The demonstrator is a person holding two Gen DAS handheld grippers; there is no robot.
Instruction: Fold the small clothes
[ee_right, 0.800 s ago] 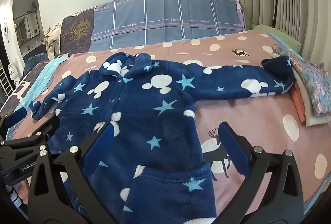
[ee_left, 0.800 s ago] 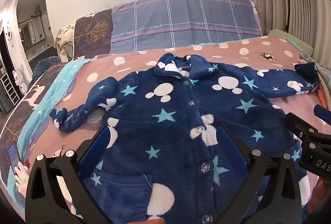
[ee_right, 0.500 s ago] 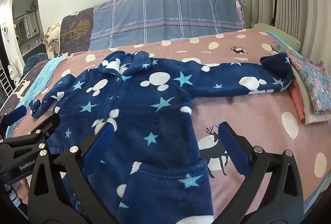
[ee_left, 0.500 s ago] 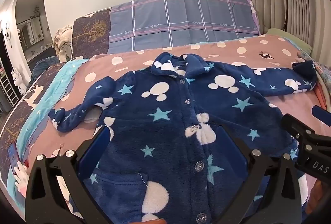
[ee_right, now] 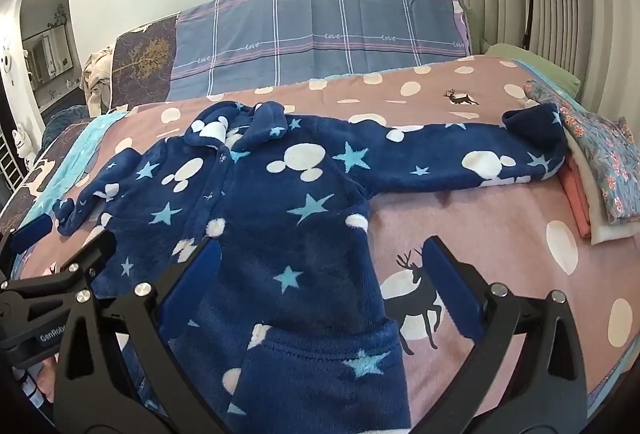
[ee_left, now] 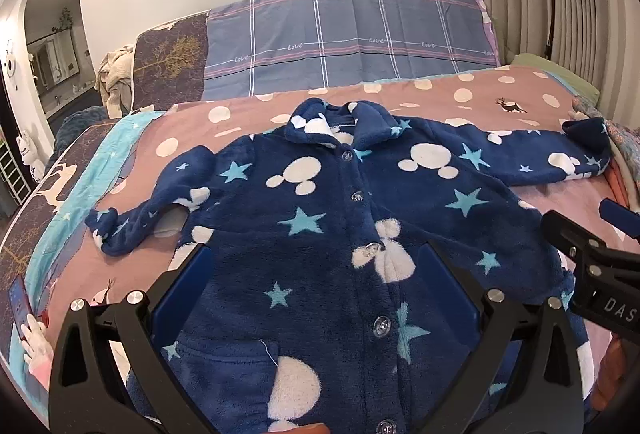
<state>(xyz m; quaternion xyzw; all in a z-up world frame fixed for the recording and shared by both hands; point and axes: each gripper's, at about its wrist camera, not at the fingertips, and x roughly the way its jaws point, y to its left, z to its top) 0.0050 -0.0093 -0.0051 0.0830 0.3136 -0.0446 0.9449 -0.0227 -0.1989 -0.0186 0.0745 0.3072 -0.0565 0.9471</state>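
Note:
A small navy fleece jacket [ee_left: 320, 218] with white mouse heads and light blue stars lies face up on the bed, buttoned, both sleeves spread out. It also shows in the right wrist view [ee_right: 272, 209]. My left gripper [ee_left: 316, 274] is open and empty, hovering over the jacket's lower front. My right gripper [ee_right: 320, 270] is open and empty over the jacket's lower right side. The right sleeve cuff [ee_right: 536, 129] touches a stack of folded clothes. The left sleeve [ee_left: 136, 209] lies bent.
A pink polka-dot blanket [ee_right: 500, 218] with deer covers the bed. A stack of folded clothes [ee_right: 600, 169] sits at the right edge. A plaid pillow [ee_left: 348, 33] stands against the wall. A phone [ee_left: 20, 298] lies at the left edge.
Both grippers have drawn back a little toward the jacket's hem, so the jacket sits slightly further away. Both stay open. The jacket has not moved.

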